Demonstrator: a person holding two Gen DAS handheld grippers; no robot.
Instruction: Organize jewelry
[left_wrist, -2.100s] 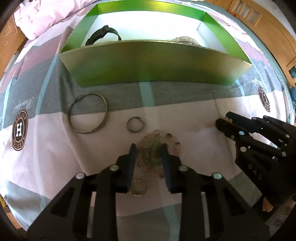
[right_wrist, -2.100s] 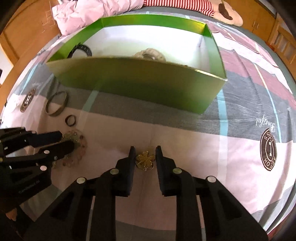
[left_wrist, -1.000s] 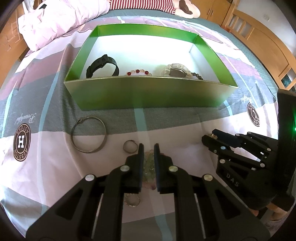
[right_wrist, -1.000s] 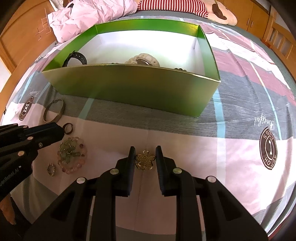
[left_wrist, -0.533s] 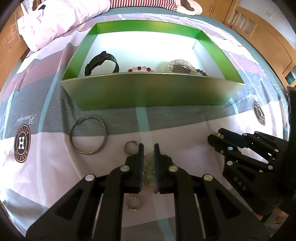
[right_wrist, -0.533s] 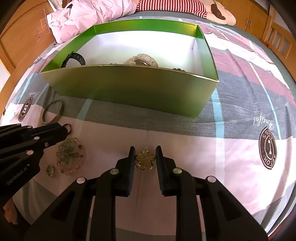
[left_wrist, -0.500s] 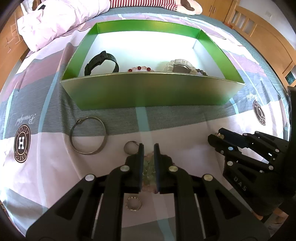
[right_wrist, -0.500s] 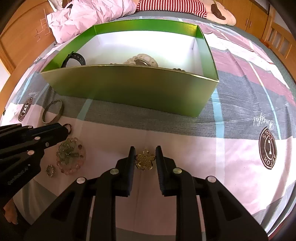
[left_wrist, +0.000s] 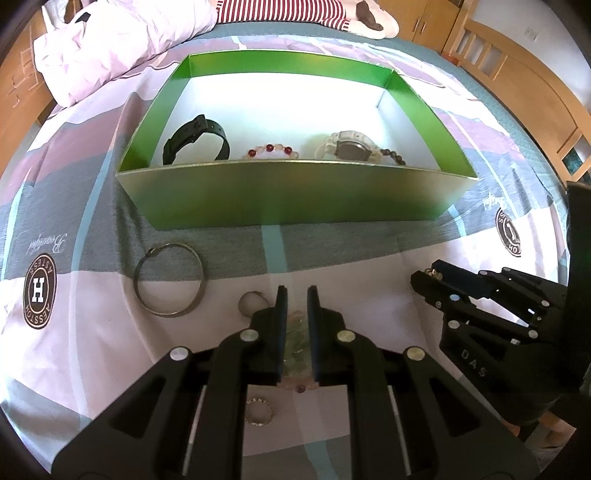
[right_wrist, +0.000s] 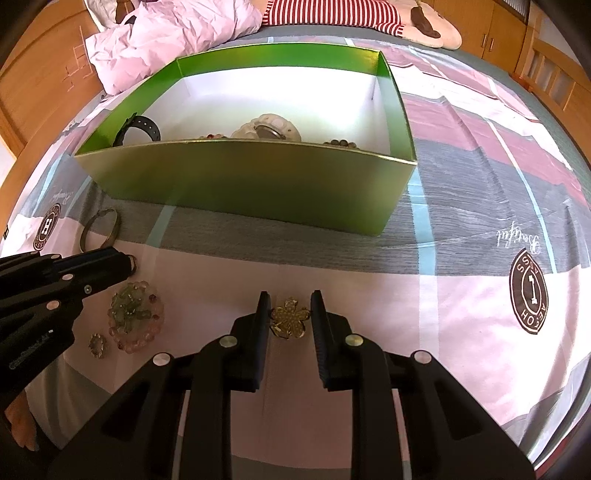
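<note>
We hold a gold flower brooch (right_wrist: 289, 323) between the fingers of our right gripper (right_wrist: 288, 317), which are closed in on it from both sides, the piece lifted a little off the bed (right_wrist: 480, 192) in front of the green box (right_wrist: 258, 184). Our left gripper (left_wrist: 294, 306) has its fingers drawn nearly together, and in its own view they seem to straddle the green-and-pink bead bracelet (right_wrist: 135, 316); from the right wrist view, however, that bracelet lies on the sheet below and beside the left fingers, so we cannot tell whether it is actually gripped. Just beside it lie a small ring (left_wrist: 252, 302), a little gold beaded ring (right_wrist: 97, 345) and, further toward the box, a large metal bangle (left_wrist: 169, 279). Inside the box we already see a black watch (left_wrist: 195, 142), a red-and-white bead bracelet (left_wrist: 271, 151), a pale watch (left_wrist: 349, 149) and a dark bead bracelet (left_wrist: 393, 155) at the near wall. We judge the work roughly half done: four pieces are stowed, while five remain outside, counting the brooch in our grasp. The brooch looks light and thin, so it may slip or twist during the carry over the near wall.
</note>
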